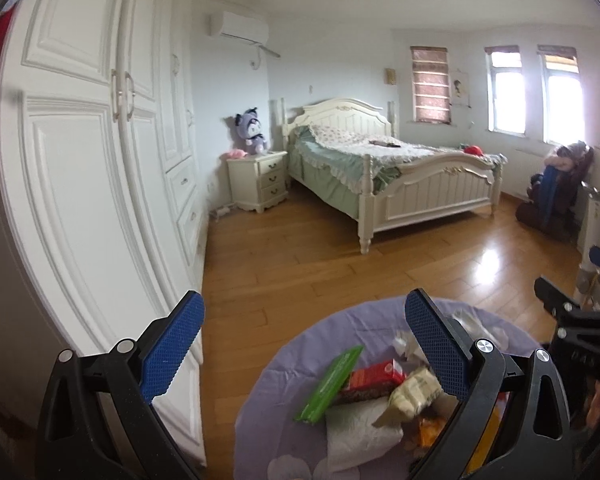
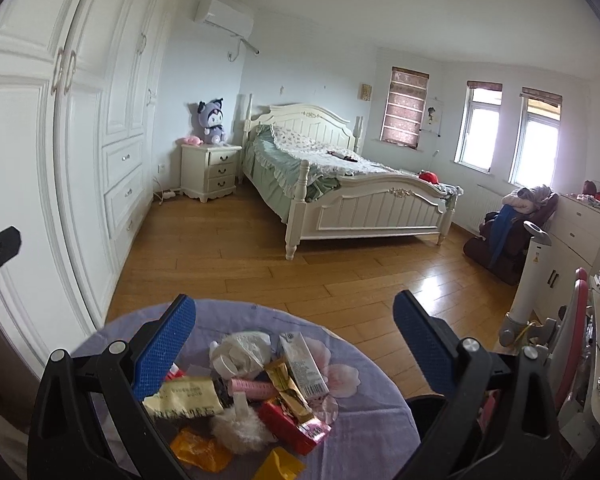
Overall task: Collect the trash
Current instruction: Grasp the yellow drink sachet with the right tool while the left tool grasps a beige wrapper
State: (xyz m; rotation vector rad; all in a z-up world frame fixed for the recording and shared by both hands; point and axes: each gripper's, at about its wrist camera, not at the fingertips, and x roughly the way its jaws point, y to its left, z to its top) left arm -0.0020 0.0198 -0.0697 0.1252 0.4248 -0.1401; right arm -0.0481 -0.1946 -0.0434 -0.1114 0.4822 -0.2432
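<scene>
Left wrist view first: your left gripper [image 1: 304,344] hangs spread wide, blue pads far apart, nothing between them and nothing touched. It rides high over the near edge of the round bench [image 1: 268,392] in the lower middle of the frame, and that makes sense, since the trash sits heaped there in one pile, ready to be picked off piece by piece. You have a green wrapper [image 1: 329,385] lying slantwise at the left of the heap, a red carton [image 1: 374,382] touching it, a crumpled paper towel [image 1: 358,430] just below, and a pale snack bag [image 1: 414,394] tucked against the right-hand pad. The right gripper's black frame pokes in at the right edge.

Over to the right wrist view: your right gripper [image 2: 294,346] is released too, gaping, empty, hovering above the same bench [image 2: 364,436] in the lower centre. Between its pads you see the pile from the other side: a white plastic bag [image 2: 240,350] at the top, a small drink carton [image 2: 303,364] leaning beside it, a gold wrapper [image 2: 288,390], a red box [image 2: 292,426], a fuzzy puff [image 2: 238,430] and an orange wrapper [image 2: 198,450] nearest you. No bin shows clearly in either view, so I can't tell where it all goes. My read: nothing is collected yet.
</scene>
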